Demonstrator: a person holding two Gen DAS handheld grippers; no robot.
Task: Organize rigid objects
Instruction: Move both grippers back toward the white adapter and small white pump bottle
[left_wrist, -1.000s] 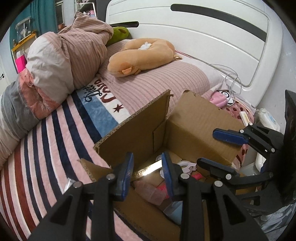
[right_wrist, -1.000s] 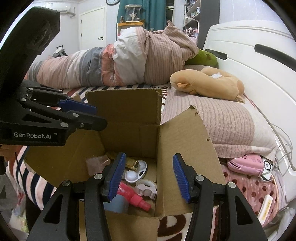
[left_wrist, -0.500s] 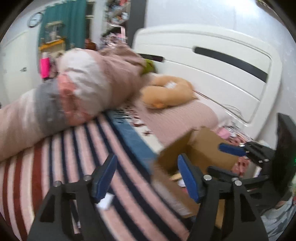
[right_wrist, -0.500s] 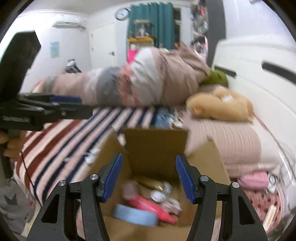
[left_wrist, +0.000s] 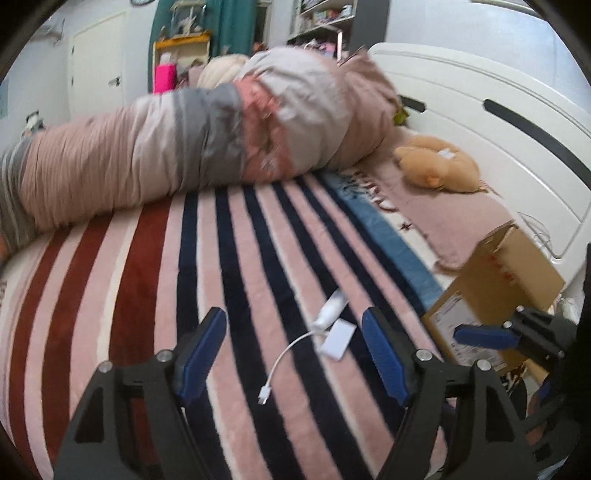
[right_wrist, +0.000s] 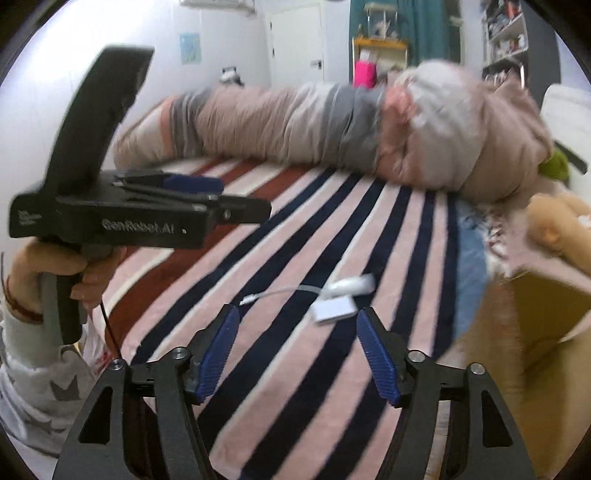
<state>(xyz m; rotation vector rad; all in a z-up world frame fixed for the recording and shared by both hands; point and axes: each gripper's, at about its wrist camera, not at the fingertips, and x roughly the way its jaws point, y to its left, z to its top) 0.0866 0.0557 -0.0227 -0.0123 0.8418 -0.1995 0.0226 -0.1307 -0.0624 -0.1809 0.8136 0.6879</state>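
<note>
Hovering left gripper (left_wrist: 293, 354) above striped blanket (left_wrist: 221, 258), fingers spread wide and pinching nothing. Keeping right gripper (right_wrist: 297, 354) likewise spread and empty, aiming at the same patch of bed.

Targeting two small white pieces lying loose on the blanket: a flat white block (left_wrist: 337, 343) and, touching or just beside it, a white oblong adapter (left_wrist: 330, 308) trailing a thin cable (left_wrist: 284, 363) toward the near edge. Framing both pieces roughly between the spread pads in both wrist views. Leaving cardboard box (left_wrist: 495, 280) off to the right, near the headboard, apart from the pieces.

Flagging risks:
- Pointing both grippers at one spot, so risking a finger-to-finger clash if closing in together.
- Pressing into soft plush, so risking pushing the flat block down into the pile and sliding pads over it instead of gripping.
- Closing on the two pieces at once, so risking one squirting out sideways.
- Lifting the adapter with the cable dangling, so risking a snag on the blanket, on the box flap, or on the other gripper.
- Grabbing the cable alone, so risking a swinging adapter slipping free before reaching the box.
- Carrying toward the box edge-on, so risking a knock on the flap and a drop outside.

Hedging on blur: possibly dealing with one joined item, not two, since motion smear is hiding the seam between block and adapter.
</note>
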